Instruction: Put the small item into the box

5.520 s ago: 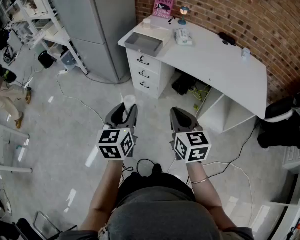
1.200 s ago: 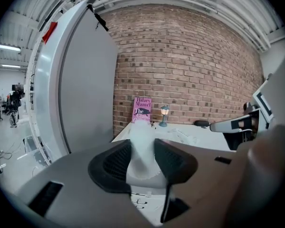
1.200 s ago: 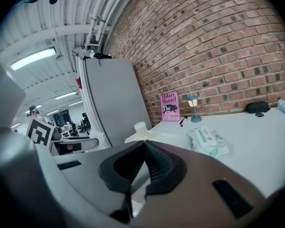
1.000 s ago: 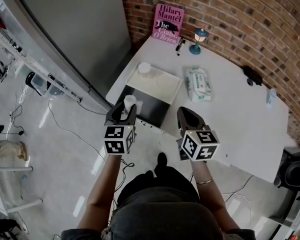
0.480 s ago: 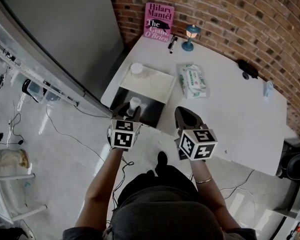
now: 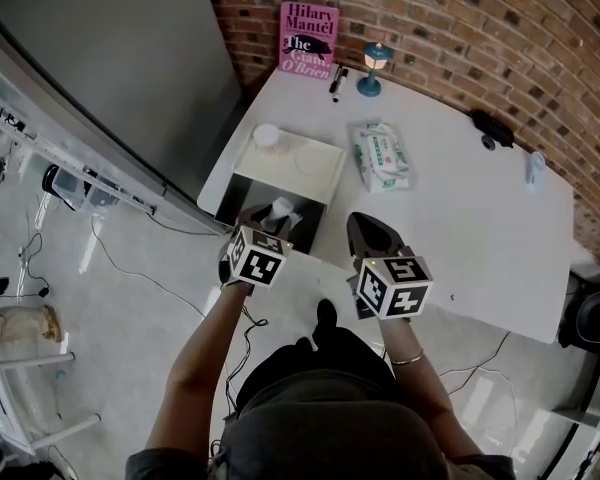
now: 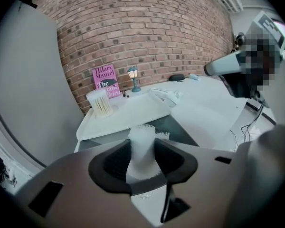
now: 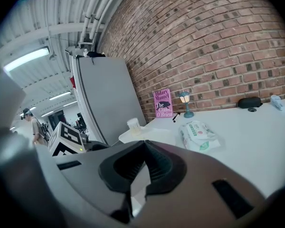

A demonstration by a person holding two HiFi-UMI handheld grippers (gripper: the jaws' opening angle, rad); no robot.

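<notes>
My left gripper (image 6: 277, 215) is shut on a small clear tub of white sticks (image 6: 281, 211), held upright between the pads (image 7: 143, 146). It hangs over the open dark box (image 6: 311, 230) at the white desk's near left corner. The box's dark inside (image 7: 183, 131) shows just beyond the jaws. A white tray-like lid (image 6: 315, 163) lies behind the box, and a second tub of sticks (image 6: 267, 136) stands on it. My right gripper (image 6: 364, 232) is shut and holds nothing, to the right of the box over the desk's front edge; its pads meet (image 8: 141, 172).
On the white desk (image 6: 460, 218) are a pack of wipes (image 6: 381, 157), a pink book (image 6: 309, 39) against the brick wall, a small blue lamp (image 6: 371, 68), a marker (image 6: 336, 78) and a black object (image 6: 490, 128). A tall grey cabinet (image 6: 120, 58) stands at the left.
The person has walked up to the desk. My left gripper has moved forward with the tub, from before the desk's edge to over the dark box. The right gripper has barely moved.
</notes>
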